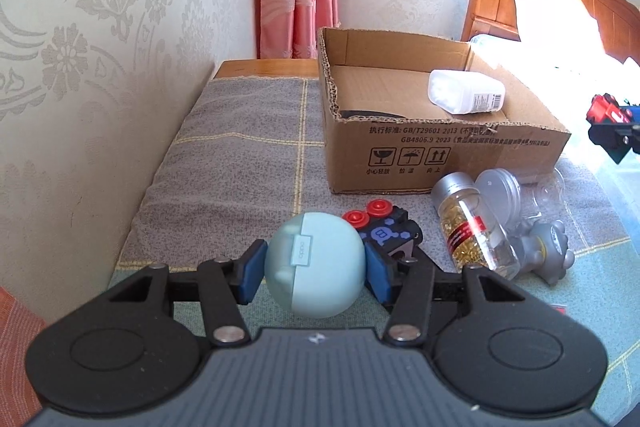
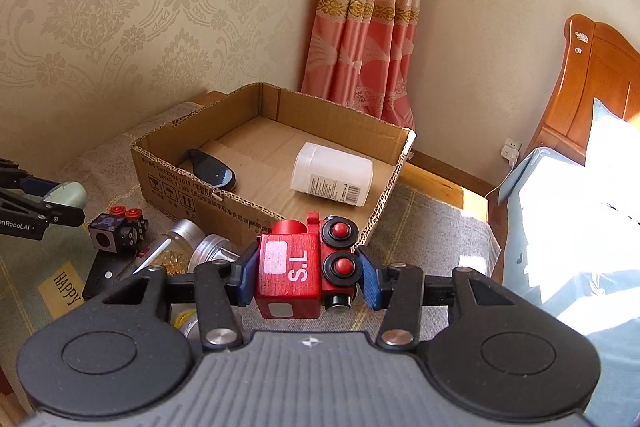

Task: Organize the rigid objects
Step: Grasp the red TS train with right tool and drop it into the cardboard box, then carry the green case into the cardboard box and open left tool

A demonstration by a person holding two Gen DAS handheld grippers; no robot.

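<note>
Left wrist view: your left gripper (image 1: pixel 315 269) is closed on a pale blue earbud case (image 1: pixel 314 264), its blue pads (image 1: pixel 252 271) pressed against both sides, held above the checked cloth (image 1: pixel 240 163). Just beyond lie a black toy block (image 1: pixel 394 229) with red knobs, a capsule bottle (image 1: pixel 470 223) on its side, and a grey figurine (image 1: pixel 550 247). The cardboard box (image 1: pixel 440 155) stands behind them, holding a white plastic bottle (image 1: pixel 466 91).

Right wrist view: your right gripper (image 2: pixel 307 273) is clamped on a red toy train (image 2: pixel 306 265), turned on its side, raised near the box's near wall (image 2: pixel 224 201). Inside the box, a dark rounded item (image 2: pixel 212 171), possibly a computer mouse, lies well apart from the white bottle.
</note>
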